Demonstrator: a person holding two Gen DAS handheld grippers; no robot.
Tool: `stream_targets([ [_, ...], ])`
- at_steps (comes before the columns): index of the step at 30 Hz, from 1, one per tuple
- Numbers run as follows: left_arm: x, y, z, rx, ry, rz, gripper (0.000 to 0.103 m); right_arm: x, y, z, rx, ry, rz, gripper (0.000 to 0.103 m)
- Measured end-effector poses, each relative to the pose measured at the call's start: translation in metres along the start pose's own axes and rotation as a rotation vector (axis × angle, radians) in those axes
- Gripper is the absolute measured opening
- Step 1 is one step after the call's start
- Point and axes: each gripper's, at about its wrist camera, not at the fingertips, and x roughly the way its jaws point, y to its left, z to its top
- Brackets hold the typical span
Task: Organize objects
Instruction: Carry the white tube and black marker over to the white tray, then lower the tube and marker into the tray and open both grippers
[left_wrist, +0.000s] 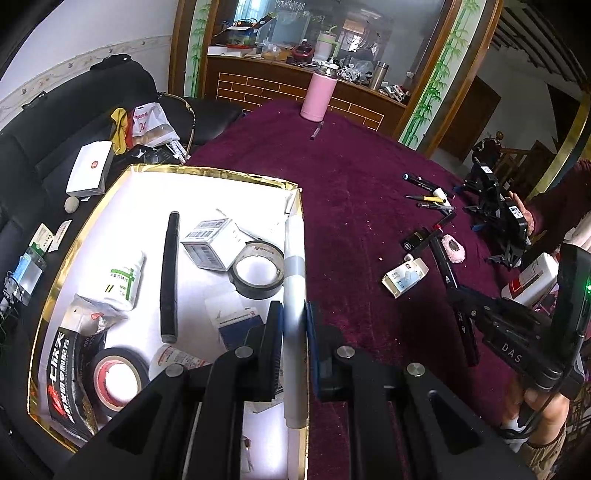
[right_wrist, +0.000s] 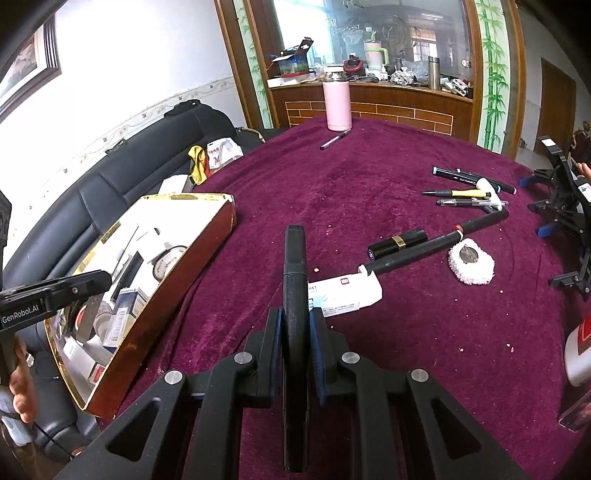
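Holding one pen in each tool, you have the left gripper (left_wrist: 293, 317) clamped on a white marker (left_wrist: 294, 280) above the near wall of the gold-rimmed box (left_wrist: 207, 170), likely ready to drop it inside. Your right gripper (right_wrist: 295, 325) grips a black marker (right_wrist: 294, 280) over the purple cloth (right_wrist: 369, 184). Only the left wrist view shows the box's contents, tape rolls (left_wrist: 256, 273) included; the right wrist view shows its brown outer side.
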Motion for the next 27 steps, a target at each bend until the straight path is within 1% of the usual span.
stream_targets([
  [11, -0.007, 0.021, 0.006, -0.012, -0.011, 0.018, 0.012, 0.001, 0.013, 0.007, -0.023, -0.005, 0.000, 0.016],
  [27, -0.004, 0.029, 0.006, -0.022, -0.005, 0.019, 0.012, 0.008, 0.034, 0.011, -0.062, 0.005, 0.015, 0.016],
])
